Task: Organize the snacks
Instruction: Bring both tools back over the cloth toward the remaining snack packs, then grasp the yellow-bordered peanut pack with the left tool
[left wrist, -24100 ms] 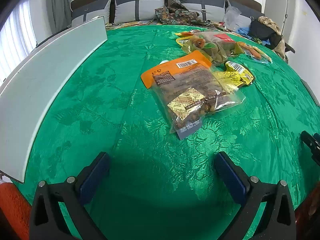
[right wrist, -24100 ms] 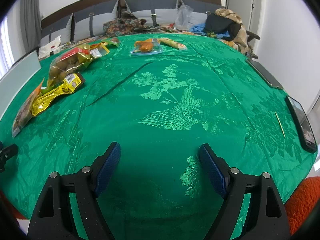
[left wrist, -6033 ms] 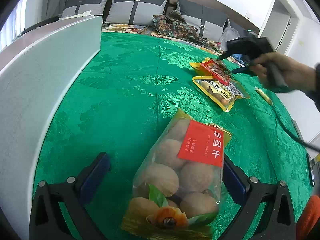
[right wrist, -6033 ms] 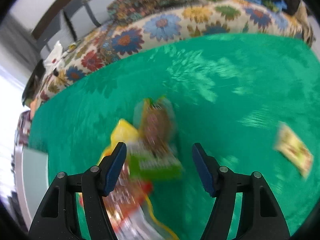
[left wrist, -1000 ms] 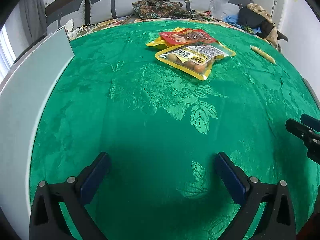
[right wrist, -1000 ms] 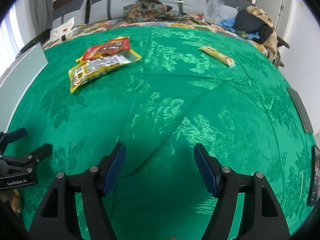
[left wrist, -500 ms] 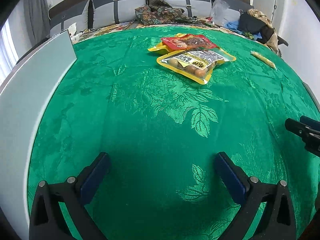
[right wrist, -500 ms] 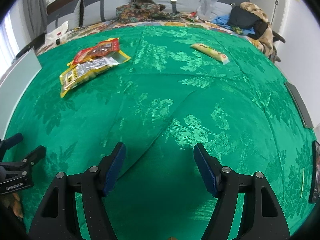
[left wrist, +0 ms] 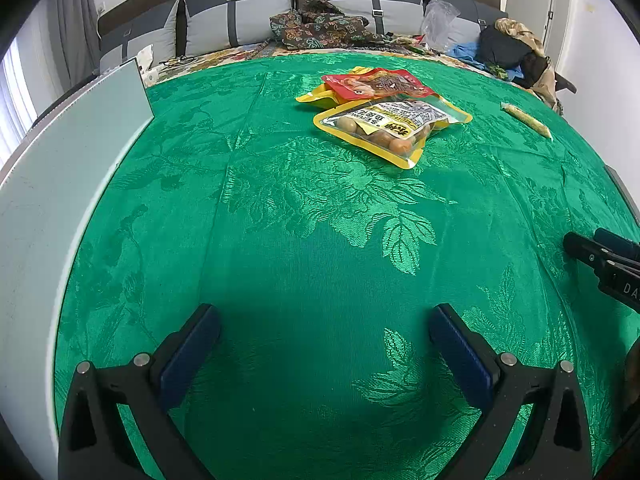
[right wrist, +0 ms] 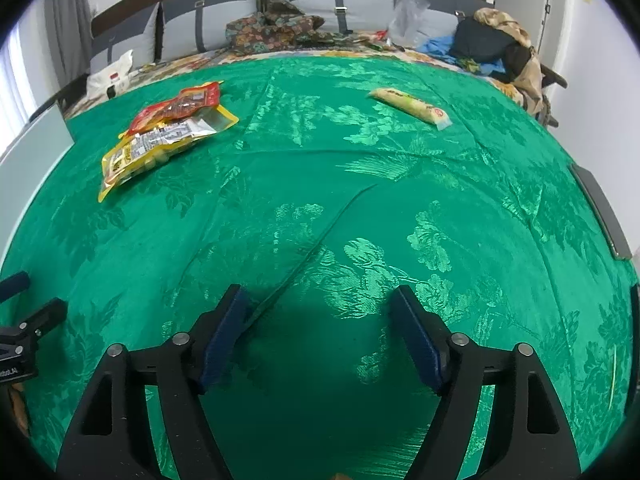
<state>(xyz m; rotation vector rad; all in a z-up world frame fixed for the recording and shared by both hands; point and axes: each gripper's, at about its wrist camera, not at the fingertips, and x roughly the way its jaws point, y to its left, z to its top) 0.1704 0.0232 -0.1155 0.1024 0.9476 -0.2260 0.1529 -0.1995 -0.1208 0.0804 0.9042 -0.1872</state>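
Observation:
A yellow-edged clear snack bag (left wrist: 390,126) lies on the far middle of the green tablecloth (left wrist: 304,240), partly over a red snack bag (left wrist: 376,84). Both show at the left in the right wrist view: the yellow bag (right wrist: 152,146) and the red bag (right wrist: 180,106). A long pale stick snack (right wrist: 410,105) lies apart at the far right, also seen in the left wrist view (left wrist: 526,119). My left gripper (left wrist: 320,340) is open and empty above the near cloth. My right gripper (right wrist: 320,320) is open and empty above the near cloth.
A pale grey board (left wrist: 60,168) stands along the table's left edge. A dark flat device (right wrist: 600,208) lies at the right edge. A sofa with cushions, clothes and bags (left wrist: 320,28) is behind the table. A crease (right wrist: 312,248) runs across the cloth.
Both grippers have drawn back and risen slightly; the snack bags look a little farther off. Nothing was grasped or released.

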